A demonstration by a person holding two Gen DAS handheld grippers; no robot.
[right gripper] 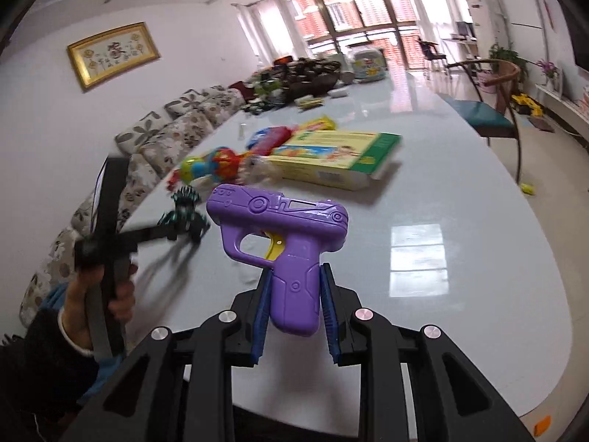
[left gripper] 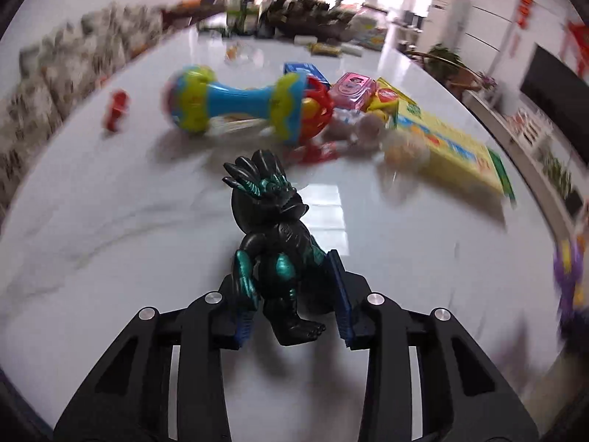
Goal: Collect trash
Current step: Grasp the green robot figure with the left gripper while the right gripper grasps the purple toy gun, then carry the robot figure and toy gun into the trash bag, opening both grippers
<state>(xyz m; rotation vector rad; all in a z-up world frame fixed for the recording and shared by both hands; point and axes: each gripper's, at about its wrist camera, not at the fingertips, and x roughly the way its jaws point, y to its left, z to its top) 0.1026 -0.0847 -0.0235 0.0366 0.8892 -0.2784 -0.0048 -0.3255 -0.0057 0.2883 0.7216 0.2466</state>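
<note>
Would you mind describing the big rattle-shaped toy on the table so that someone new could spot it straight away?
Start at the long white table and find the pile of toys in front of the left gripper. At the pile's left end, left of the yellow box, lies the dumbbell-shaped rattle. It alone has a blue handle between two bulbous ends with lime-green wavy bands, one end a red cage.

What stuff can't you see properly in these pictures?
- Left wrist view: small toys behind the rattle are smeared by motion blur.
- Left wrist view: purple thing at the right edge, blurred and cut off.
- Right wrist view: monster toy blurred, partly behind the left gripper.
</note>
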